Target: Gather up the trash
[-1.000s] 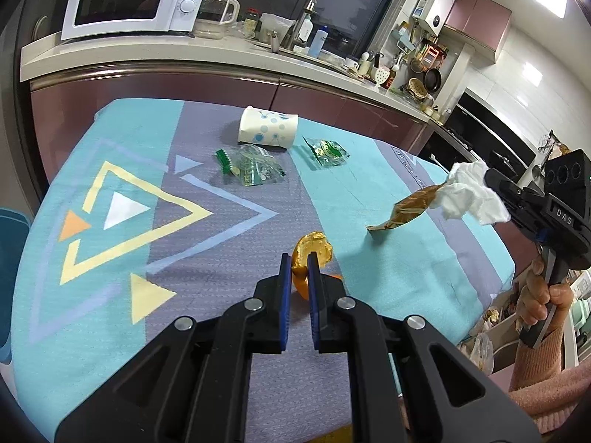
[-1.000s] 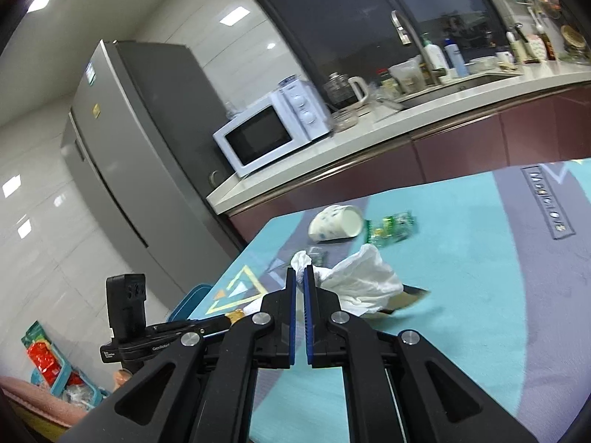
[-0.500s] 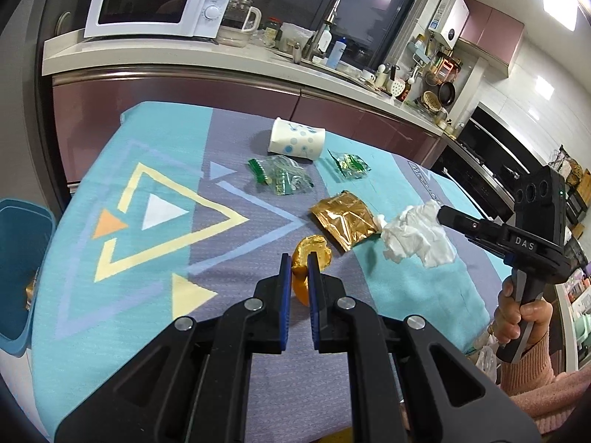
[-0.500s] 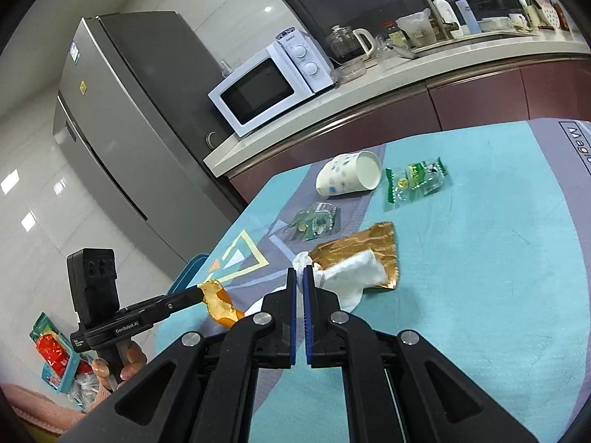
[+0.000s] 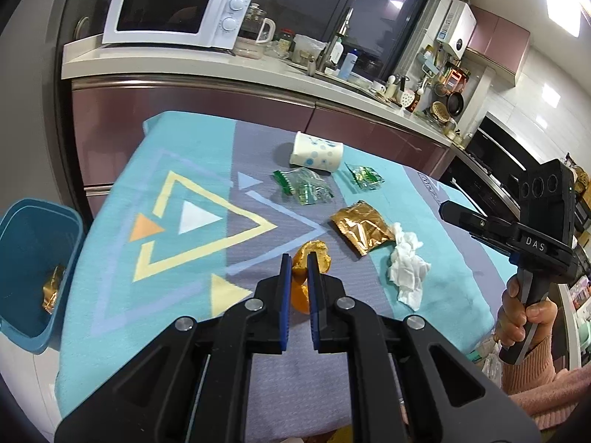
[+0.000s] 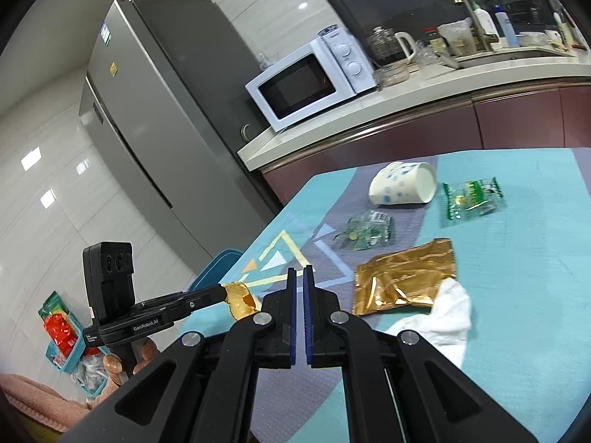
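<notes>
My left gripper (image 5: 296, 258) is shut on a crumpled gold-orange wrapper (image 5: 314, 258) and holds it above the patterned tablecloth (image 5: 110, 221). The right wrist view shows that wrapper (image 6: 240, 299) at the left gripper's tips (image 6: 221, 289). My right gripper (image 6: 299, 271) is shut with nothing in it. It hangs off the table's right side (image 5: 447, 209), apart from a white tissue (image 5: 406, 267) and a flat gold packet (image 5: 362, 227) that lie side by side on the cloth. A blue bin (image 5: 22, 229) stands on the floor at the left.
A tipped paper cup (image 5: 317, 153) and two green clear wrappers (image 5: 304, 186) (image 5: 364, 177) lie at the far side of the table. One gold wrapper (image 5: 51, 288) lies inside the bin. A counter with a microwave (image 5: 173, 11) runs behind. A fridge (image 6: 155, 129) stands left.
The tissue and the gold packet hung at my right gripper's tips; now they lie on the cloth and that gripper has drawn back. The left gripper moved with its wrapper, bringing the bin into view.
</notes>
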A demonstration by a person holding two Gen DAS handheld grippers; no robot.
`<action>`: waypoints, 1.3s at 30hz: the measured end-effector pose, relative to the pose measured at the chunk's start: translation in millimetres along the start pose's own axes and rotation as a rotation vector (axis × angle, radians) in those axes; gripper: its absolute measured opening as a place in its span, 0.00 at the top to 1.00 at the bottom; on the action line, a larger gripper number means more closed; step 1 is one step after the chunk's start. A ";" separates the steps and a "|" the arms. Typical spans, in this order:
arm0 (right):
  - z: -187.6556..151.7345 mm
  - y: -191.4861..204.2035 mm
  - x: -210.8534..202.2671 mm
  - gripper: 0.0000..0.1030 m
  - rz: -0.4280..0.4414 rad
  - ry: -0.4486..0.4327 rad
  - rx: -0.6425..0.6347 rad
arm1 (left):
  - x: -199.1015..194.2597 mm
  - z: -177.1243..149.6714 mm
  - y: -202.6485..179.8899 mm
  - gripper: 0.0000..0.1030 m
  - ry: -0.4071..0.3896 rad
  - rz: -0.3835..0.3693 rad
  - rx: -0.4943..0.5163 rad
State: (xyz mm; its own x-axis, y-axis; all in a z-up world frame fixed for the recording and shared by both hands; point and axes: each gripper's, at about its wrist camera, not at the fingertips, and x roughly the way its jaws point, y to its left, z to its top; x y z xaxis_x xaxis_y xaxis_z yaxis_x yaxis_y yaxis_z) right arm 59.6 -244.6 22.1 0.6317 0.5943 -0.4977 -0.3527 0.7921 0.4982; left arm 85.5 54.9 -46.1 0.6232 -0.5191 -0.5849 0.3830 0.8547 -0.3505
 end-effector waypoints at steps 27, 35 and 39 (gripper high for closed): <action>-50.7 -56.1 18.0 0.85 -0.294 0.182 0.093 | 34.5 -31.7 37.0 0.83 0.121 0.063 -0.058; -43.6 -45.4 -1.4 0.93 -0.242 0.126 0.077 | 35.8 -30.4 34.7 0.89 0.114 0.059 -0.054; -34.6 -33.4 -11.6 0.93 -0.208 0.094 0.052 | 32.1 -28.6 33.2 0.91 0.102 0.053 -0.055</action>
State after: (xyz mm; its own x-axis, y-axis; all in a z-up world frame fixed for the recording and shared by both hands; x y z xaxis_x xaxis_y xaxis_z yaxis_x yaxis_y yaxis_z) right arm 40.2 -273.2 -13.4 0.6189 0.4317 -0.6562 -0.1840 0.8918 0.4133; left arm 98.6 66.8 -97.5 0.5681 -0.4722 -0.6740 0.3114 0.8814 -0.3551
